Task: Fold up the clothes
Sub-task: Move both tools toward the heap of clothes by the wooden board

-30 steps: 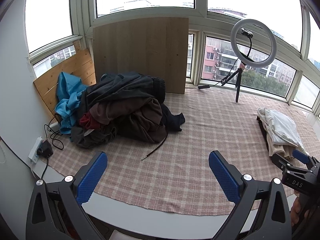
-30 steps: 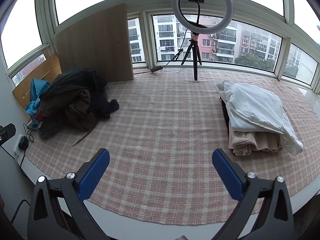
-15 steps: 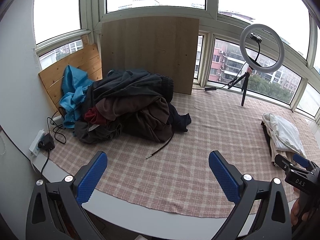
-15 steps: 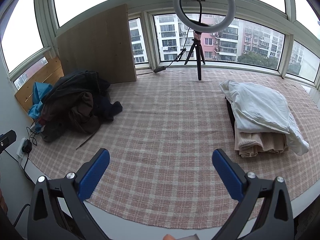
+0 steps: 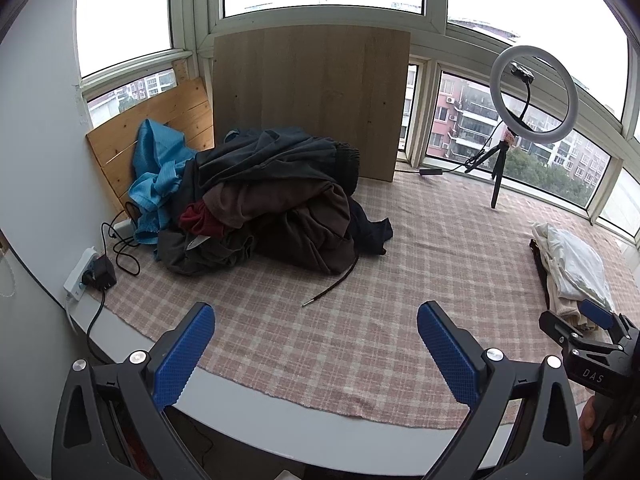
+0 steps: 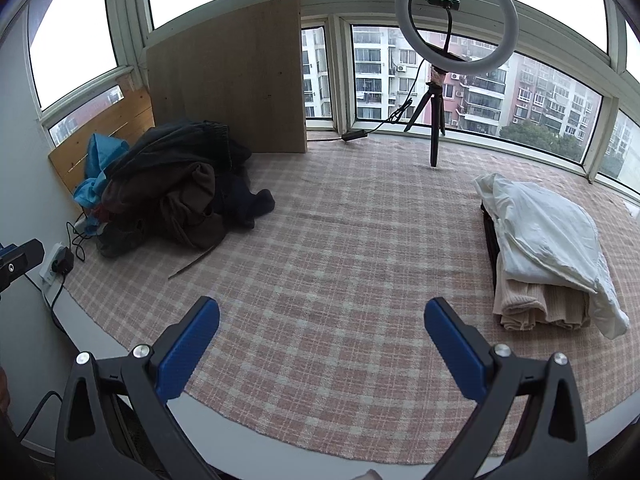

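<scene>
Tongs left (image 5: 316,340) and right (image 6: 322,336) both gape wide, gripping nothing, above the near edge of the plaid cloth (image 6: 340,240); unfolded clothes pile (image 5: 264,208) at its far-left corner, folded stack (image 6: 544,252) at its right side.

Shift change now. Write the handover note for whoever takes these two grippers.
Left gripper: open, empty, over the near edge of the checked cloth.
Right gripper: open, empty, over the same edge.
Unfolded pile of dark clothes, with a blue garment at its back, lies far left by the wooden board.
Done: folded stack on the right, white piece on top, beige below.
Left: take pieces from the pile, fold, stack.
</scene>
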Demonstrator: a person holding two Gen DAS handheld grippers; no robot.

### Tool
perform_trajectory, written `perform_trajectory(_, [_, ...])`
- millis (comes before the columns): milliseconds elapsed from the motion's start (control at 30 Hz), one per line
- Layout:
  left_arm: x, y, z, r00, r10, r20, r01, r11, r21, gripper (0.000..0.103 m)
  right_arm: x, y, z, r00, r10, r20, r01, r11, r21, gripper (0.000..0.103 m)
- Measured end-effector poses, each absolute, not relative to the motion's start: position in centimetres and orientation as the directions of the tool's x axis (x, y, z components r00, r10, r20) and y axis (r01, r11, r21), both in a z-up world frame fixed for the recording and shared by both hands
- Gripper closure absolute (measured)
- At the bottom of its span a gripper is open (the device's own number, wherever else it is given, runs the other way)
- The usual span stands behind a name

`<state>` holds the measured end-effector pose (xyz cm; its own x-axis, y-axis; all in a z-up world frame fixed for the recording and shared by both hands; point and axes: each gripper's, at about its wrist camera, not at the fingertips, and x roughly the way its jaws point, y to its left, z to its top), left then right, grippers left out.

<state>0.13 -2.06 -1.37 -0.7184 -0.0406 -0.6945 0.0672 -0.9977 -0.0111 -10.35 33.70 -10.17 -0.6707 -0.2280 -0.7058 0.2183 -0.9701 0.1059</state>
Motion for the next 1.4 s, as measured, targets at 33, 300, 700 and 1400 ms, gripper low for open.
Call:
perform_trajectory(33, [0.1,-2.1,-1.4,-0.721,-0.047,-0.691,0.073,-0.997,-0.009,0.001,-10.4,33.7,-10.3,-0.664,-0.238,-0.709,0.224,-0.968,0.116,0.000])
perform_trajectory(300, [-0.2,-3.0,-1.6,-0.713,-0.081,-0.696,0.119,-0.993,-0.007,0.001,-11.1,33.6,-10.7,-0.647,-0.268,-0.713,0.233,-0.961,0.150,0.000])
perform_trajectory(700, [-0.3,-4.8,-2.6,-0.682,-0.111,-0.723,0.180,-0.983,-0.019,0.001,-12.4,33.8,-13.1,-0.590,-0.317,-0.743,0.209,-0.948,0.239,0.000])
perform_trajectory(1400, [-0.8,-4.5,-1.8,-0.712,-0.191,-0.676,0.175,-0.980,0.093,0.006,-14.0,33.1,-12.5,-0.636,-0.397,-0.661,0.291,-0.918,0.271,0.000])
